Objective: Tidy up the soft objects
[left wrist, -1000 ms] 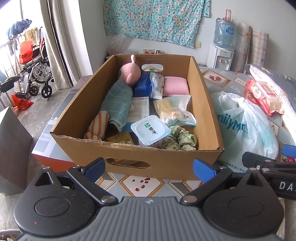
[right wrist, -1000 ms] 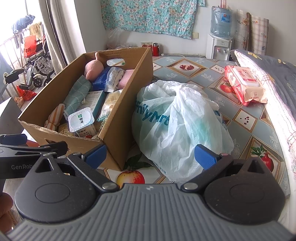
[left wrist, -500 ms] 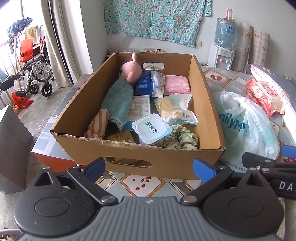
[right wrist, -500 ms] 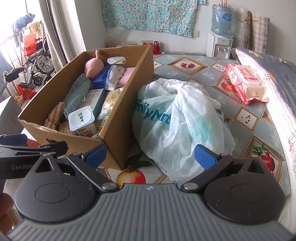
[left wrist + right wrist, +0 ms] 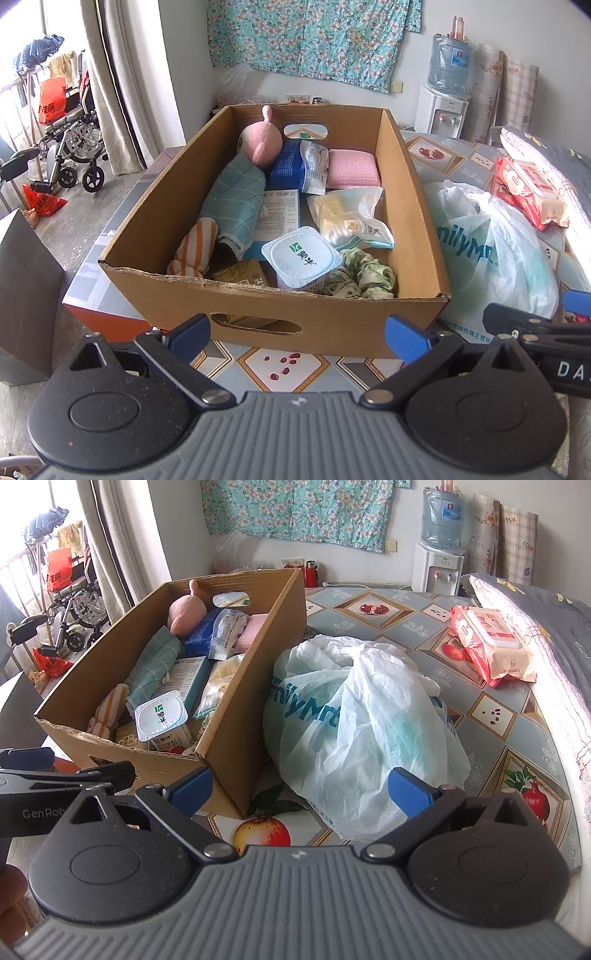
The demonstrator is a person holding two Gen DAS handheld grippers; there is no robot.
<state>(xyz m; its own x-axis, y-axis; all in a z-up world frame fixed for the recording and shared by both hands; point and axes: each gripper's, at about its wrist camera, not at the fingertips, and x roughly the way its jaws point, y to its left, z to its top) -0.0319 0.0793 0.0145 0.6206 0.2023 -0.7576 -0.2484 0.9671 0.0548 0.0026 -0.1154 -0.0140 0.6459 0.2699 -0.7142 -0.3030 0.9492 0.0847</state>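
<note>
Both grippers are held wide open and empty — the left gripper point(image 5: 297, 334) just before the cardboard box point(image 5: 325, 321), the right gripper point(image 5: 301, 786) before the white plastic bag point(image 5: 354, 716) beside it. Inside the box, a pink plush toy point(image 5: 260, 142), a teal towel point(image 5: 234, 199) and a green scrunchie point(image 5: 364, 275) are seen among packets.

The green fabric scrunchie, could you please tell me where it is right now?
In the left wrist view, the green fabric scrunchie lies in the near right corner of the brown cardboard box, right of the white foil-lidded yogurt cup.
</note>
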